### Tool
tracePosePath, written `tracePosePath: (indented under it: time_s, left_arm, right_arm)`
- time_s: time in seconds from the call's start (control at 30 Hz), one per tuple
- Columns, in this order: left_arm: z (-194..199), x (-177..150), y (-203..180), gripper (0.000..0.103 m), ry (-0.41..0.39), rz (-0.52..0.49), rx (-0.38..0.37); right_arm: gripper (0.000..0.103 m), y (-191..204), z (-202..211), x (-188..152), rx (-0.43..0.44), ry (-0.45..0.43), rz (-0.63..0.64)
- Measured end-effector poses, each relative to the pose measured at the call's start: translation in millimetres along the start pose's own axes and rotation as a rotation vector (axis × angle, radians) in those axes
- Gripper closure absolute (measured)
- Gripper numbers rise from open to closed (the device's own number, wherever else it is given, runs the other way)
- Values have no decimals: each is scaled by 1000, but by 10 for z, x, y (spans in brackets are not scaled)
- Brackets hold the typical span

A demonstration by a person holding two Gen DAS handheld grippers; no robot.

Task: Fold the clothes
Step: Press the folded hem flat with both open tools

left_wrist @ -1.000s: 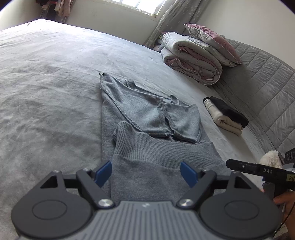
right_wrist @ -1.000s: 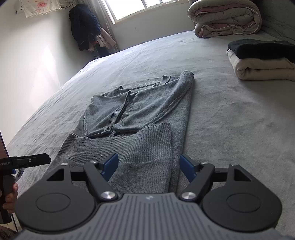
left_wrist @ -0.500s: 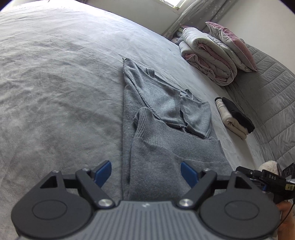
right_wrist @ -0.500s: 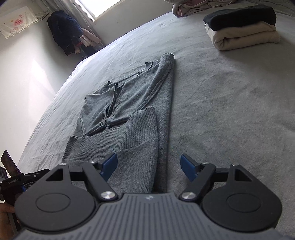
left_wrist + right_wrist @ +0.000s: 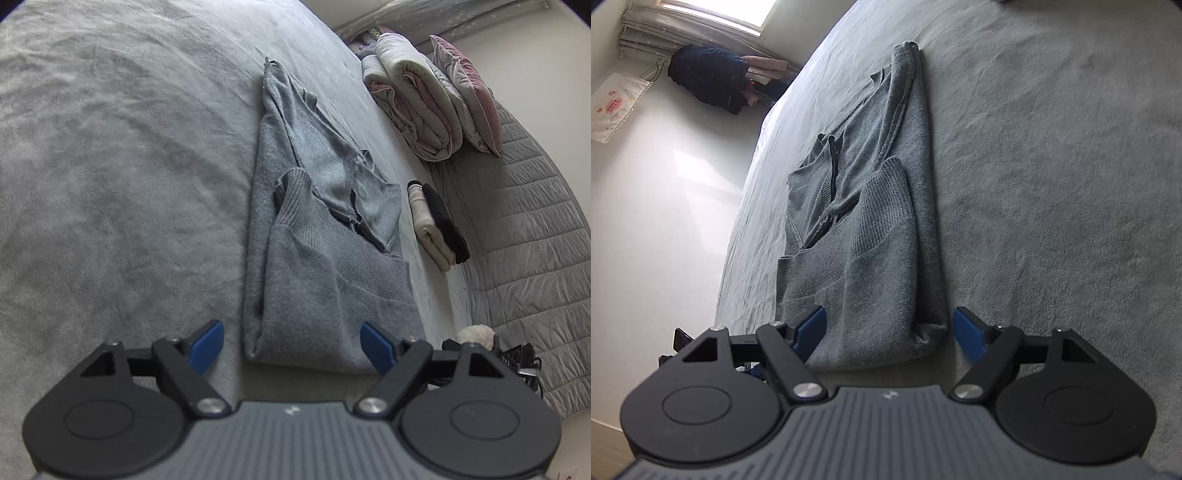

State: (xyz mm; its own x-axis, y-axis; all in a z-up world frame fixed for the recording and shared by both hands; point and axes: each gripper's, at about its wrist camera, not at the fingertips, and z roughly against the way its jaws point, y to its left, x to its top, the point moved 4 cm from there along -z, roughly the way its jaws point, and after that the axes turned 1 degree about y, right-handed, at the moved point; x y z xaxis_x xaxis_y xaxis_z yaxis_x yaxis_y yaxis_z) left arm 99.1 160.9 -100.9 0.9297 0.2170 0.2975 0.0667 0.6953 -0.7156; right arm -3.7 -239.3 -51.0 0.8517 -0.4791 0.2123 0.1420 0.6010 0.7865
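**Both grippers hovering wide at sweater's near edge**

Grey sweater point(image 5: 325, 266) is lying half-folded on the grey bed point(image 5: 110, 184), sleeves tucked in, ribbed hem flipped up over the body. Left gripper point(image 5: 291, 343) is standing wide, jaws easing inward, framing the near left corner of the sweater, pads not pressing it. Right gripper point(image 5: 890, 332) is sitting wide over the near right corner, nothing gripped. Folded cream and black clothes point(image 5: 437, 225) are lying to the right, well apart from the sweater. Rolled duvet point(image 5: 413, 99) and pillow point(image 5: 469, 92) are sitting far right
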Motion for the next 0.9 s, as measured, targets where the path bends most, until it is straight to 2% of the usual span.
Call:
tracePosePath:
  time_s: [0.17, 0.37, 0.67, 0.9]
  left_arm:
    - [11, 1, 134, 23, 42, 71, -66]
    - [-103, 39, 206, 23, 57, 135, -106]
    - [-314, 97, 96, 23, 32, 100, -138]
    - [-417, 132, 50, 23, 3, 70, -164]
  right_arm:
    - [27, -24, -5, -30, 11, 78, 1]
    - [27, 27, -70, -47, 0, 104, 38]
    - [28, -52, -136, 47, 54, 87, -7]
    - [28, -43, -179, 120, 104, 39, 13]
